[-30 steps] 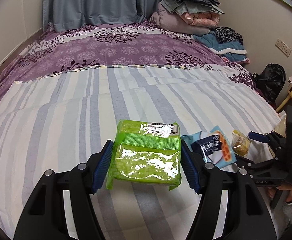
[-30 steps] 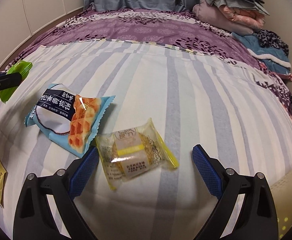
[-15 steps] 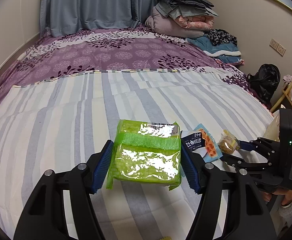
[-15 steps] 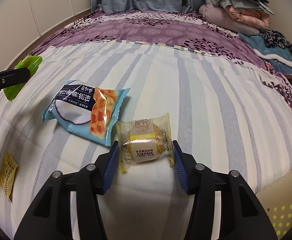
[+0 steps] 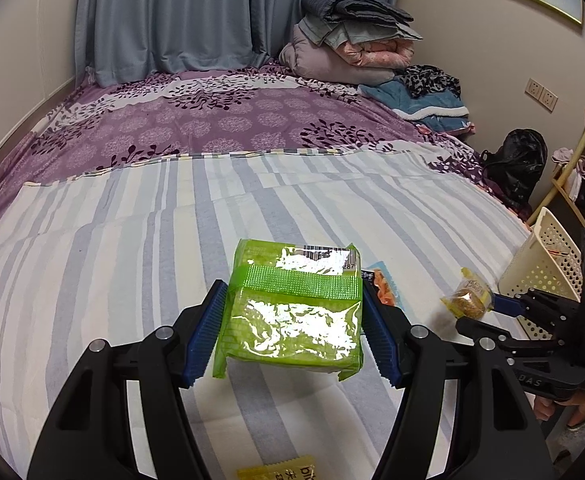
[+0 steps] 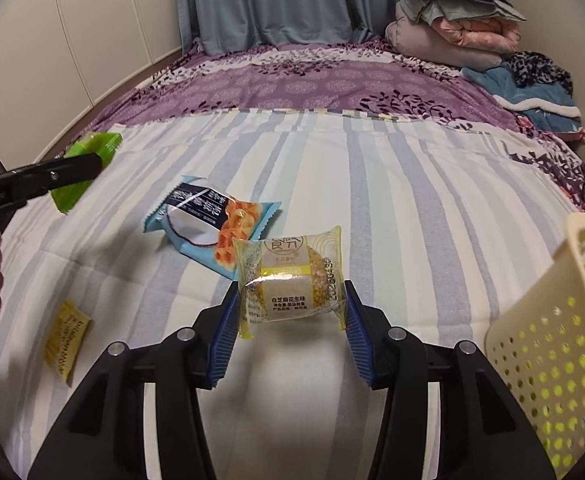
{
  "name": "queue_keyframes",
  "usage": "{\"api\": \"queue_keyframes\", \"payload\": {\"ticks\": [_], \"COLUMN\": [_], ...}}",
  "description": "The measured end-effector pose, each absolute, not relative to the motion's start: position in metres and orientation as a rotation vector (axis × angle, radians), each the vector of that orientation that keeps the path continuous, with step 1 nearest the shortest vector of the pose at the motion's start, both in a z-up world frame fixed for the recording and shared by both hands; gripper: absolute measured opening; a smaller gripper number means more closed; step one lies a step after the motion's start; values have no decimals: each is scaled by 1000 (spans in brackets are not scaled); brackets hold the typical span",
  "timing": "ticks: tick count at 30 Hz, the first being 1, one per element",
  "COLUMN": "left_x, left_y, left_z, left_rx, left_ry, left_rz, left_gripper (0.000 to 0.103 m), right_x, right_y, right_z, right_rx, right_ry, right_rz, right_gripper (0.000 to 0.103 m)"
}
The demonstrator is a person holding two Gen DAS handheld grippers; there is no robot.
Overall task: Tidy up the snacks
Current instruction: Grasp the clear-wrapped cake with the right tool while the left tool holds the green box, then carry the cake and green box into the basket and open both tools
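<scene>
The left hand-held gripper (image 5: 292, 332) pinches a green snack pack (image 5: 292, 316) at lower centre. The right hand-held gripper (image 6: 290, 328) pinches a yellow-wrapped pastry (image 6: 290, 280), with a cream basket (image 6: 548, 344) at lower right.

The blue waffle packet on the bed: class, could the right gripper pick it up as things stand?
Probably not yet: the right gripper is shut on the yellow cake packet. Otherwise the blue waffle packet lies uncovered just ahead.

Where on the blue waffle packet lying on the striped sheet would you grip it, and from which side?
Grip the blue waffle packet across its short width at the middle, coming from above. It lies flat and slightly puffed on the striped sheet, its long axis slanting, so the long edges are free. The crimped ends are thin and would likely slip. Both grippers are occupied now, so one must unload first.
</scene>
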State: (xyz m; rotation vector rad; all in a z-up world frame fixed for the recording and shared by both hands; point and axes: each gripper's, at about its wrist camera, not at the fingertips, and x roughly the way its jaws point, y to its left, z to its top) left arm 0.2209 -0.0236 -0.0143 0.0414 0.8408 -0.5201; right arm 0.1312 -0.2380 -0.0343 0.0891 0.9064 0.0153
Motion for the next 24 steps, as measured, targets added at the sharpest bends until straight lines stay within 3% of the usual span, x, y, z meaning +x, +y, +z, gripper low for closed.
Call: {"api": "queue_keyframes", "payload": {"ticks": [14, 24], "left_x": [188, 164], "left_y": [-45, -74], "left_z": [12, 33], "left_rx": [58, 95], "left_ry": [802, 759], "left_rz": [-578, -645], "left_gripper": [67, 67], "right_x": [50, -23], "right_y": [-283, -346], "right_z": [31, 49], "right_rx": [163, 223], "right_ry": [732, 668], "right_rz": [-94, -278], "right_gripper": [49, 49]}}
